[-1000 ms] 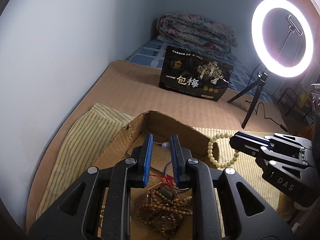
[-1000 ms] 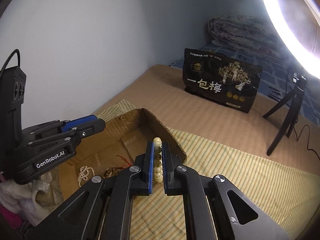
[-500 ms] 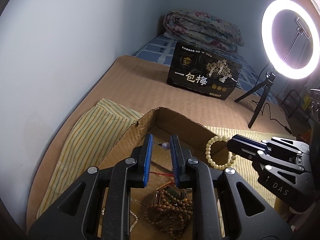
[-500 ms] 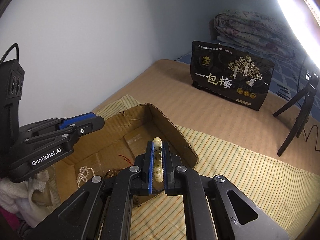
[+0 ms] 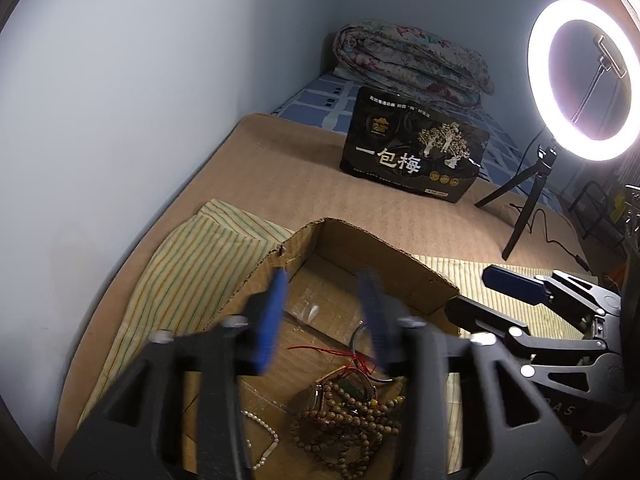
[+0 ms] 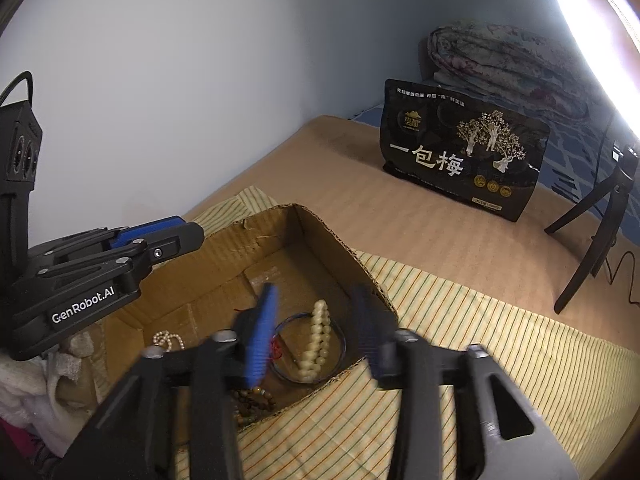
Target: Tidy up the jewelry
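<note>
An open cardboard box sits on a striped cloth. My left gripper hangs over it, jaws opening, blurred, nothing between them. Below it lie brown bead strands, a pearl chain and red thread. My right gripper is over the box's near right corner, jaws opening. A cream bead bracelet shows between its fingers, free of the pads, down inside the box over a thin dark hoop. The left gripper shows at the left there.
A black snack pouch stands behind the box on the tan bed cover. A lit ring light on a tripod stands at the right with its cable. A folded quilt lies far back. The wall runs along the left. White cloth bunches at lower left.
Both grippers went from shut to open. The cream bracelet left the right gripper's pads and is now down in the box. The small grey bead between the left fingers is gone.
</note>
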`<state>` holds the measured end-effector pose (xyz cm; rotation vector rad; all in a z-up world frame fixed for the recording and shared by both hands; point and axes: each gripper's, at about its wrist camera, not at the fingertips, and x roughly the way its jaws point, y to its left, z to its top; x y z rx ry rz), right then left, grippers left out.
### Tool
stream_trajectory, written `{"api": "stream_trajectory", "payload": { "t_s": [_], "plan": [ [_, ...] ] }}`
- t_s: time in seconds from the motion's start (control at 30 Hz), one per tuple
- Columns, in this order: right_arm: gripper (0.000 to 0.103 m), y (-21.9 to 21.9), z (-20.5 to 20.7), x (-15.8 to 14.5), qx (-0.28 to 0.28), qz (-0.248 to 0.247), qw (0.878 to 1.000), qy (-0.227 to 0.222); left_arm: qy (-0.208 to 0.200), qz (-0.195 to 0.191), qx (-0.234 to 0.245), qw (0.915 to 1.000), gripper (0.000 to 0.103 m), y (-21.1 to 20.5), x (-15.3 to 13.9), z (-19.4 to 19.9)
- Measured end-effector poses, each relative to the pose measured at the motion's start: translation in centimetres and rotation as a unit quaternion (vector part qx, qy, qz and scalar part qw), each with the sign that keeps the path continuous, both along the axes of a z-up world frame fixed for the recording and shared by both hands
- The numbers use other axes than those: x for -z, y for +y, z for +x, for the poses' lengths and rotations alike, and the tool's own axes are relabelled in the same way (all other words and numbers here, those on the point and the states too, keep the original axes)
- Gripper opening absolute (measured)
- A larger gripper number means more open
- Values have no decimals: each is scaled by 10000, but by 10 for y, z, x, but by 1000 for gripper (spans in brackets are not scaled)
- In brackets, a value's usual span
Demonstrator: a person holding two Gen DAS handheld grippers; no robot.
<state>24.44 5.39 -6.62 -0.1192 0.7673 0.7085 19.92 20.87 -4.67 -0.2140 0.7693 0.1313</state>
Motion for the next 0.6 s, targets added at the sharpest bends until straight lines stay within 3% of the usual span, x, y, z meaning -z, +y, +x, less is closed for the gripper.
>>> {"api": "stream_trajectory", "payload": {
  "t_s": [0.1,0.17,0.3,0.6],
  "plan": [
    [52,-2,0,-2,79,-31,10000,-40,-4,-6,-44,10000,48,1,-2,0],
    [55,-4,0,-2,141,-68,9999,-60,-25,-6,-111,9999,57,2,-4,-2],
    [65,-12,-2,-7,309,-72,9994,-108,-79,-8,-189,9998,59,3,-10,-7],
    [71,-24,-20,-27,495,-104,9980,-386,-267,85,-235,9993,64,-2,-28,-26]
  ]
}}
